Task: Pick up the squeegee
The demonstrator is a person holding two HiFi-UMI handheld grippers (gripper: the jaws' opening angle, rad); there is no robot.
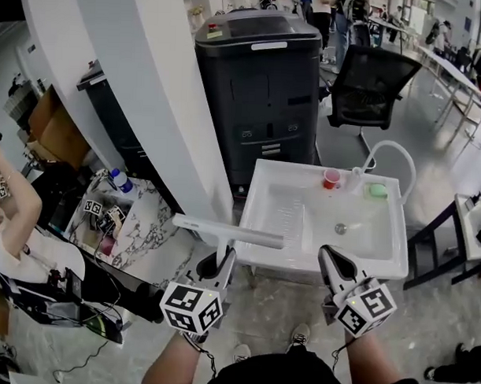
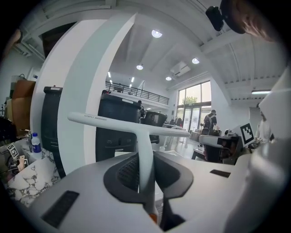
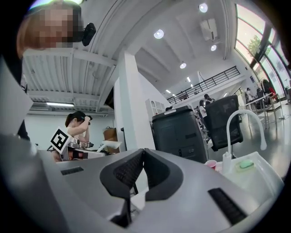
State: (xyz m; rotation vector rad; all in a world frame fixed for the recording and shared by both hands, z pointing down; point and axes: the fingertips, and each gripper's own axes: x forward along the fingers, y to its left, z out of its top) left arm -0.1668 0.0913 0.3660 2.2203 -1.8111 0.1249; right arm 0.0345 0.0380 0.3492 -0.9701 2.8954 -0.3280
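The main risk, as I judge it, is the squeegee [image 1: 228,231] twisting or slipping: the left gripper [image 1: 226,259] is clamped only on its thin stem, low down, so the long crossbar stands top-heavy above the jaws and could swing round if it knocks the rim of the sink [image 1: 260,197] at about 1 o'clock from it, or the white pillar [image 1: 161,106] at about 11 o'clock. A smooth stem also gives the ribbed pads little to bite on, so a quick turn of the hand might let it slide down. In the left gripper view the squeegee [image 2: 138,129] is a plain T, glossy white and hard-looking, with a rounded bar across the top and small grey print near its left end, its stem pinched between the dark pads of the left gripper [image 2: 146,170]. The right gripper [image 1: 331,260] holds nothing; its jaws are pressed together, tip to tip, as the right gripper view shows [image 3: 142,159]. The sink is a shallow white basin with a ridged drainboard; a red cup [image 1: 331,179] stands at its 12 o'clock edge and a soft green sponge [image 1: 376,190] at 1 o'clock. Behind it stands a boxy, matte black cabinet [image 1: 260,93].
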